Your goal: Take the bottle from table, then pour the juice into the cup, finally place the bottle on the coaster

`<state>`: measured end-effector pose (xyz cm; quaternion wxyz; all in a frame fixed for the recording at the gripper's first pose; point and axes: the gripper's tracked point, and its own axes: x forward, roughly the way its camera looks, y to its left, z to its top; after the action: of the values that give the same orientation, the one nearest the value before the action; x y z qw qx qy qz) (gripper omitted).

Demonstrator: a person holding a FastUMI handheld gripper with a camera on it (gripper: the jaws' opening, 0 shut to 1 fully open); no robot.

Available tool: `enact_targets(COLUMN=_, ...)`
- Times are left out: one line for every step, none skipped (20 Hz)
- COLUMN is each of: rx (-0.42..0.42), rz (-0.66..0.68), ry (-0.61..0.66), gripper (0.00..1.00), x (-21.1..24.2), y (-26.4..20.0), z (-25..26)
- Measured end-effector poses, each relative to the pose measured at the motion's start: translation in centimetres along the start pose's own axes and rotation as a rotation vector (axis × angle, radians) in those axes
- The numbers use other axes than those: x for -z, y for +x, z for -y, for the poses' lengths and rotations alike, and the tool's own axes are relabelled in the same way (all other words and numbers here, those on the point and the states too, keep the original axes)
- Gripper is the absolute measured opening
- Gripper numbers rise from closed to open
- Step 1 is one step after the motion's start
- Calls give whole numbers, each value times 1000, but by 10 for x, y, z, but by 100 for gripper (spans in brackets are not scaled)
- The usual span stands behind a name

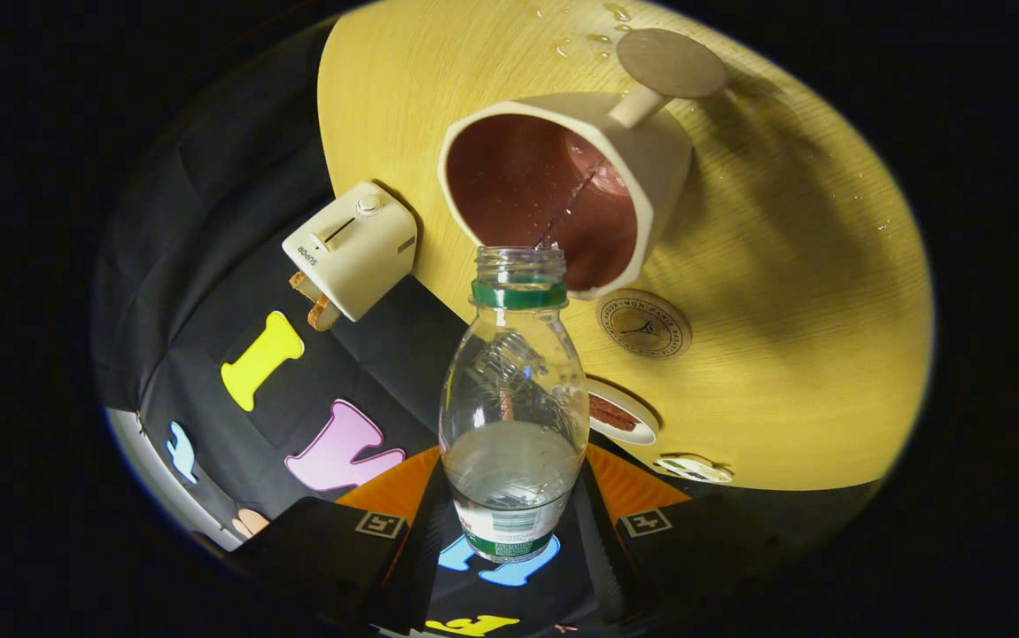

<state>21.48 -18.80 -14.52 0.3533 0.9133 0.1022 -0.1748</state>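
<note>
Surface: round light-wood table, grain showing, with the dark booth cloth behind it. A few water drops sit on the wood near the far edge, by the cup's handle.

Gripper: the gripper has both fingers clamped on the lower body of the bottle, one on each side, so it's closed on it and holding it up off the table.

Bottle: clear plastic bottle, cap off, green ring at the neck, label down at the base between the fingers. It's tilted so the open mouth points at the cup. Some liquid is pooled in its lower half.

Pour: a thin stream runs from the bottle mouth into the cup.

Cup: cream cup with a reddish-brown inside and a round-ended handle, standing on the table just beyond the bottle mouth.

Coaster: round wooden coaster with a printed ring, lying flat on the table just beside the cup's base, nothing on it.

Toaster: small cream toaster at the table's edge, well apart from the coaster.

Other bits: a small white dish with something brown on it near the table's edge, just beside the bottle, and another small white thing right at the edge, can't tell what.
</note>
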Motion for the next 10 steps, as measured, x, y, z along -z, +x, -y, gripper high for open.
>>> enact_targets(rx=-2, rz=0, ry=18, gripper=73, x=-1, y=0, z=0)
enact_targets(rx=-2, rz=1, ry=31, gripper=73, x=-2, y=0, z=1)
enact_targets(rx=0, rz=4, ry=45, gripper=73, x=-4, y=-1, z=2)
enact_targets(rx=-3, rz=6, ry=58, gripper=73, x=-4, y=-1, z=2)
enact_targets(rx=-6, rz=6, ry=68, gripper=73, x=-4, y=-2, z=2)
enact_targets(rx=-8, rz=5, ry=69, gripper=73, x=-4, y=-3, z=3)
enact_targets(rx=-8, rz=4, ry=65, gripper=73, x=-3, y=-3, z=4)
enact_targets(rx=-7, rz=4, ry=65, gripper=73, x=-1, y=-4, z=6)
enact_targets(rx=-9, rz=1, ry=70, gripper=73, x=-1, y=-5, z=7)
enact_targets(rx=-12, rz=1, ry=74, gripper=73, x=-1, y=-5, z=8)
